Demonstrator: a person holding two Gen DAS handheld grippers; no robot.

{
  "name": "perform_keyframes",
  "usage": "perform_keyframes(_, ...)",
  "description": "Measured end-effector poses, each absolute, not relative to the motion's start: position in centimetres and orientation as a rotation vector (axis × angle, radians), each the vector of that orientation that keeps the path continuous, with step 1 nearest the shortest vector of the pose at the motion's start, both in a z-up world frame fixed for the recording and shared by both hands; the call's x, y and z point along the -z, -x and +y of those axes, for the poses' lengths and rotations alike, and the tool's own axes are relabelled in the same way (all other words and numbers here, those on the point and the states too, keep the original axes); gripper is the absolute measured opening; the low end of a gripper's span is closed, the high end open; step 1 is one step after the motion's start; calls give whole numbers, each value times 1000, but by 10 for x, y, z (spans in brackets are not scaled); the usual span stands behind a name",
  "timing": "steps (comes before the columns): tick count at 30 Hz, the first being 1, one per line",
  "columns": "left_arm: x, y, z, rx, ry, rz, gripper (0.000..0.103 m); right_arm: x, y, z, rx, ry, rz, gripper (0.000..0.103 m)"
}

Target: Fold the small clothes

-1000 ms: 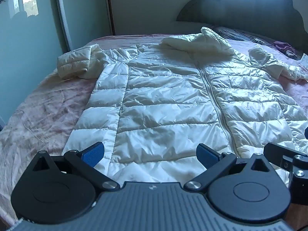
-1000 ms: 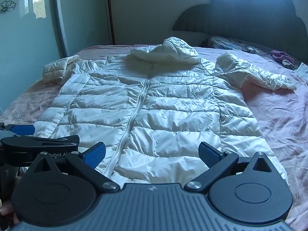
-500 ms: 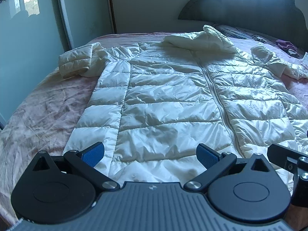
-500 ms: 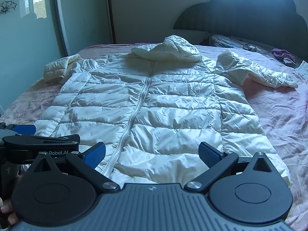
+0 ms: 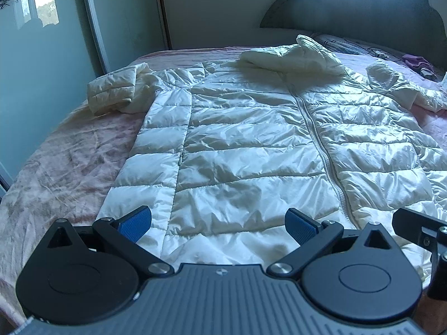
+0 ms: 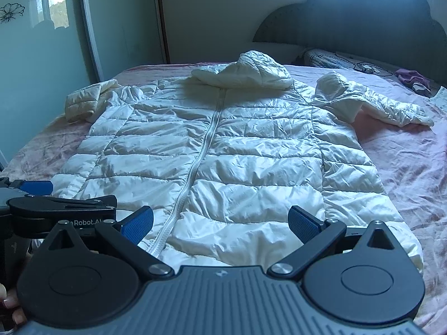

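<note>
Over the last second our two grippers had drifted slightly back and up from the hem, so more of the white quilted hooded puffer jacket (image 6: 212,153) showed in both wrist views; the garment itself had not shifted. It lay flat, front up and zipped, on the pink crumpled bedspread (image 5: 72,162), hood (image 6: 245,69) bunched toward the dark headboard (image 6: 349,19). One sleeve (image 5: 114,90) was doubled up at the bed's left edge, and the other sleeve (image 6: 374,103) trailed out to the right.

Our left gripper (image 5: 219,222) hung over the hem left of the zipper (image 5: 318,139), blue pads spread wide and holding nothing. Our right gripper (image 6: 220,223) hovered over the hem near the zipper, jaws equally wide and empty.

We judged that no fold had begun. The retreat read as a survey of the layout, with a sleeve the likely first thing to bring inward.
</note>
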State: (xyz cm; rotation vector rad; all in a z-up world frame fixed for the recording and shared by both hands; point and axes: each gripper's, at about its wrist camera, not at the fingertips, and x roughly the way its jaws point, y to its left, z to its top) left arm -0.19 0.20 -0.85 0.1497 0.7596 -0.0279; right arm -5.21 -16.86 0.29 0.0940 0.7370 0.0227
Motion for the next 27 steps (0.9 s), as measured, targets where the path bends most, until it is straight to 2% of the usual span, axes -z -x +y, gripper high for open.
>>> perform_keyframes(27,10,2,2,27,-158,759,103,-5,52,-170,-30,-107,731,103)
